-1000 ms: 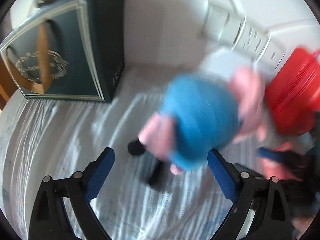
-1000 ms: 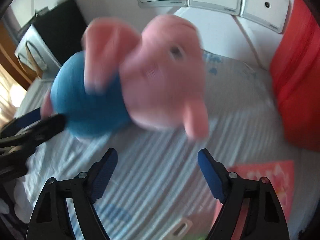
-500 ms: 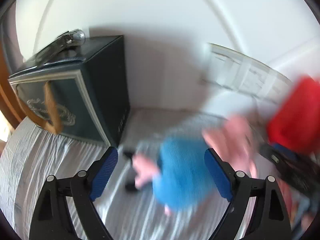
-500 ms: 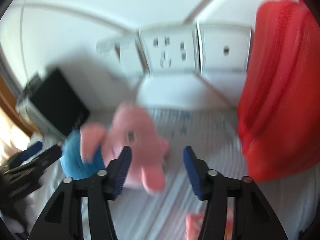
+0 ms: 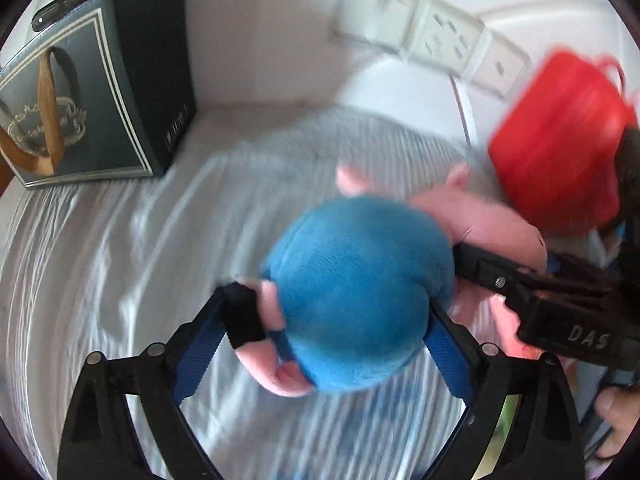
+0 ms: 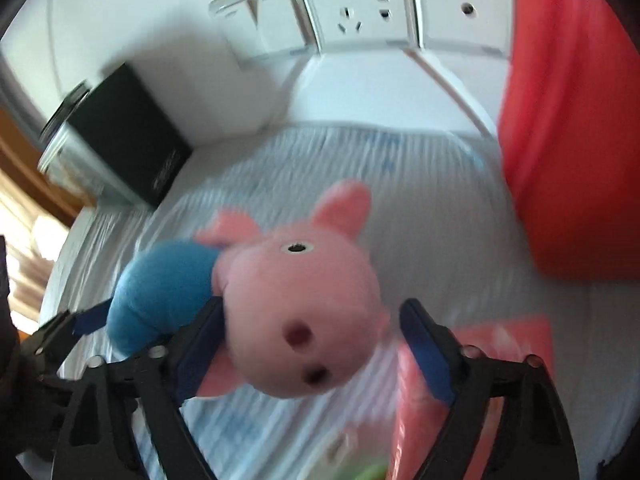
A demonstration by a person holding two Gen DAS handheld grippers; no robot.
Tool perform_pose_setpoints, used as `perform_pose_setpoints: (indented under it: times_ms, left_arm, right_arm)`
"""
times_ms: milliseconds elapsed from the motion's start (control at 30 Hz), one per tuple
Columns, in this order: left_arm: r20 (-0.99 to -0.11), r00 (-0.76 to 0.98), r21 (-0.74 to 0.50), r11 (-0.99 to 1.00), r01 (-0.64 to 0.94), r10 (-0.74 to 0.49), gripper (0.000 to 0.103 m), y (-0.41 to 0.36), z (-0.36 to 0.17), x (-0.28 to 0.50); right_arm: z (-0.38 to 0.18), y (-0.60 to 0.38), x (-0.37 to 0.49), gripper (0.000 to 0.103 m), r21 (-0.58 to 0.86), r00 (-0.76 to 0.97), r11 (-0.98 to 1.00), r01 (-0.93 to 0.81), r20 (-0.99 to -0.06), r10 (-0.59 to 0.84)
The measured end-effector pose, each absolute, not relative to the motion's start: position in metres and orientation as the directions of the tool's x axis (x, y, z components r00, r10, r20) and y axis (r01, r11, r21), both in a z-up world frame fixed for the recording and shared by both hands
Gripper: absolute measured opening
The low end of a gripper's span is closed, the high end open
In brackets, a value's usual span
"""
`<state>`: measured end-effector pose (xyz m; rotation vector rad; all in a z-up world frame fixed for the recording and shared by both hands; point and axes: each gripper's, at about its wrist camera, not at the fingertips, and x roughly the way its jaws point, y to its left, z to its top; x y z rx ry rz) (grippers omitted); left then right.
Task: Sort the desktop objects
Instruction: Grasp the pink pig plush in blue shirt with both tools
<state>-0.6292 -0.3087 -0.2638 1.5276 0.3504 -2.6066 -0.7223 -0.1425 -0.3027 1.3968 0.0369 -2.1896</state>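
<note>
Left wrist view: the left gripper [image 5: 332, 320] has its blue pads spread around the blue body of the plush pig [image 5: 360, 300], pressing both sides. Right wrist view shows the right gripper [image 6: 312, 340] straddling the pig's pink head, left pad touching, right pad just clear; whether it grips I cannot tell. Below lies striped cloth [image 5: 120, 240]. Farther off, a red bag [image 5: 560, 140] crowds the right, a dark gift bag [image 5: 80, 100] stands left, and wall sockets [image 6: 352, 4] sit behind.
</note>
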Motion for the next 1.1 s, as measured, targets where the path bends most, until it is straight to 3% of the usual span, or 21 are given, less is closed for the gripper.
perform_pose_setpoints:
  times_ms: [67, 200, 333, 600, 767, 867, 967, 1100]
  left_arm:
    - [-0.892, -0.452, -0.125, -0.973, 0.197, 0.023, 0.096, -0.296, -0.280, -0.620]
    - [-0.914, -0.402, -0.055, -0.972, 0.229, -0.043, 0.088, -0.282, -0.314, -0.621]
    - [-0.905, -0.420, -0.031, -0.974, 0.223, -0.068, 0.088, -0.282, -0.311, -0.619]
    - [-0.856, -0.515, -0.057, -0.984, 0.170, -0.039, 0.088, -0.274, -0.267, -0.599]
    - [-0.836, -0.541, -0.008, -0.985, 0.175, -0.089, 0.101, -0.271, -0.266, -0.610]
    - [-0.828, -0.556, -0.019, -0.988, 0.155, -0.071, 0.103, -0.274, -0.270, -0.626]
    - [-0.821, -0.564, 0.026, -0.993, 0.112, -0.085, 0.103, -0.268, -0.264, -0.626]
    - [-0.823, -0.563, 0.005, -0.993, 0.116, -0.070, 0.103, -0.274, -0.275, -0.638]
  right_arm:
    - [-0.299, -0.143, -0.704, 0.070, 0.229, -0.313, -0.855, 0.465, -0.861, -0.401]
    - [-0.283, -0.137, -0.685, 0.070, 0.192, -0.338, -0.847, 0.496, -0.856, -0.392]
    - [-0.272, -0.135, -0.700, 0.080, 0.206, -0.369, -0.844, 0.494, -0.830, -0.419]
    - [-0.300, -0.152, -0.710, 0.075, 0.272, -0.218, -0.807, 0.525, -0.873, -0.436]
    - [-0.302, -0.145, -0.702, 0.076, 0.272, -0.206, -0.791, 0.548, -0.873, -0.443]
    - [-0.299, -0.149, -0.698, 0.081, 0.225, -0.194, -0.778, 0.587, -0.893, -0.405]
    - [-0.301, -0.152, -0.702, 0.102, 0.205, -0.185, -0.762, 0.614, -0.901, -0.392]
    - [-0.308, -0.159, -0.708, 0.102, 0.169, -0.210, -0.760, 0.628, -0.904, -0.374]
